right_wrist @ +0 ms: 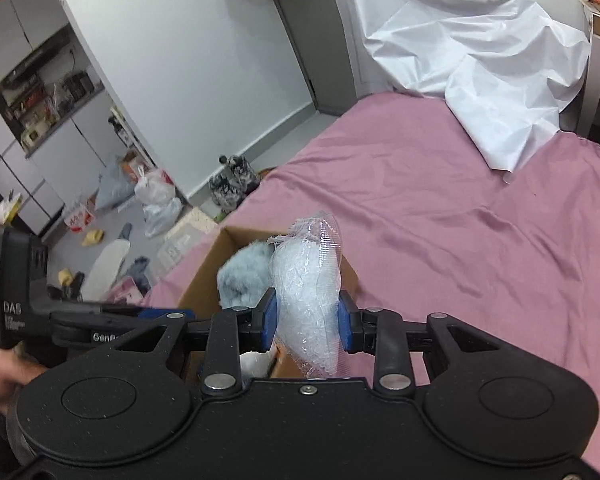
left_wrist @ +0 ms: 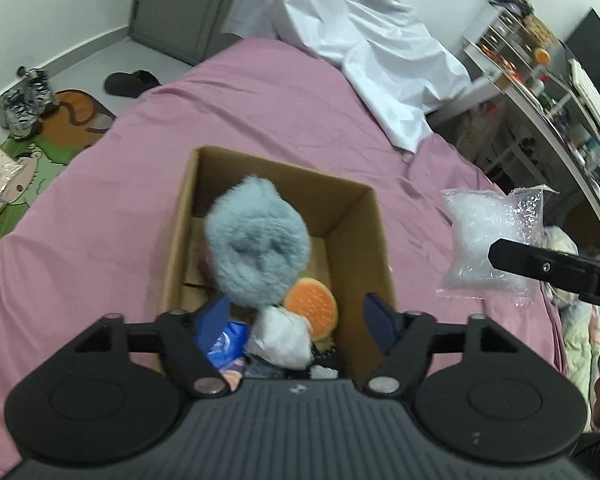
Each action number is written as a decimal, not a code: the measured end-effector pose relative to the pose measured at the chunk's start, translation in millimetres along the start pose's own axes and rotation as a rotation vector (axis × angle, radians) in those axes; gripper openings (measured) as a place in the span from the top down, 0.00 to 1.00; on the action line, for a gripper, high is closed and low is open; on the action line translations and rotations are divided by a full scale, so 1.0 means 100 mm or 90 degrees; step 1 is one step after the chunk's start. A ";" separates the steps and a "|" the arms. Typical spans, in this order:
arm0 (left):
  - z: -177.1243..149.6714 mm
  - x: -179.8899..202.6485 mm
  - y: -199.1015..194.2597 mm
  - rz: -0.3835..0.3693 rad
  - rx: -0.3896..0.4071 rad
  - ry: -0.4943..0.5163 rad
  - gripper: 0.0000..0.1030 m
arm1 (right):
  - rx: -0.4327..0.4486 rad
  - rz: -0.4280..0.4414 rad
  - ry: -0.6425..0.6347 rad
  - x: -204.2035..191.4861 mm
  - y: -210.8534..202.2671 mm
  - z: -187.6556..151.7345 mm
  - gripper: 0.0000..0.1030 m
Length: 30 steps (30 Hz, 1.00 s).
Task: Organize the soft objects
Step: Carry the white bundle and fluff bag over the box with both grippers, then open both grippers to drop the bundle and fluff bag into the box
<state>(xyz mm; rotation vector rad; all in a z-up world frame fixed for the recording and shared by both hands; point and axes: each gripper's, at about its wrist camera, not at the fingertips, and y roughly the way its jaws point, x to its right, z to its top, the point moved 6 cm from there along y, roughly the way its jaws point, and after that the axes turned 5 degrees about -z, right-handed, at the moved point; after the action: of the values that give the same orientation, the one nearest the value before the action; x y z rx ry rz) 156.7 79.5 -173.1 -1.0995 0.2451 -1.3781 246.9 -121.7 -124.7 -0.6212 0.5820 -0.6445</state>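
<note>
Pink bed [left_wrist: 100, 208], left tongs [left_wrist: 296, 320] apart above fluffy toy [left_wrist: 256, 240], right tongs [right_wrist: 307, 318] clamping plastic bag [right_wrist: 306, 280]

A white sheet [right_wrist: 480, 64] drapes onto the far end of the pink bed [right_wrist: 440, 208]; sneakers [left_wrist: 24, 100] sit on the floor left of it.

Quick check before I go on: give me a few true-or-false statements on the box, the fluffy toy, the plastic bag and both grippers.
1. The right gripper is shut on the clear plastic bag. True.
2. The left gripper clamps the grey fluffy toy. False: its fingers stand open, the toy loose over the cardboard box.
3. The box sits on the pink bedsheet. True.
4. The box is empty. False: a burger plush and other items lie inside.
</note>
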 end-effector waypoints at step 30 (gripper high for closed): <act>-0.10 -0.36 -0.40 0.008 0.059 -0.097 0.15 | -0.009 -0.021 0.056 -0.17 0.60 -0.06 0.67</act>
<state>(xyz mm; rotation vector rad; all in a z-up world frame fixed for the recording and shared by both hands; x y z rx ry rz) 114.1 113.4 -165.0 -1.1180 0.0772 -1.2751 253.8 -74.2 -164.9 -0.6184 0.6599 -0.7021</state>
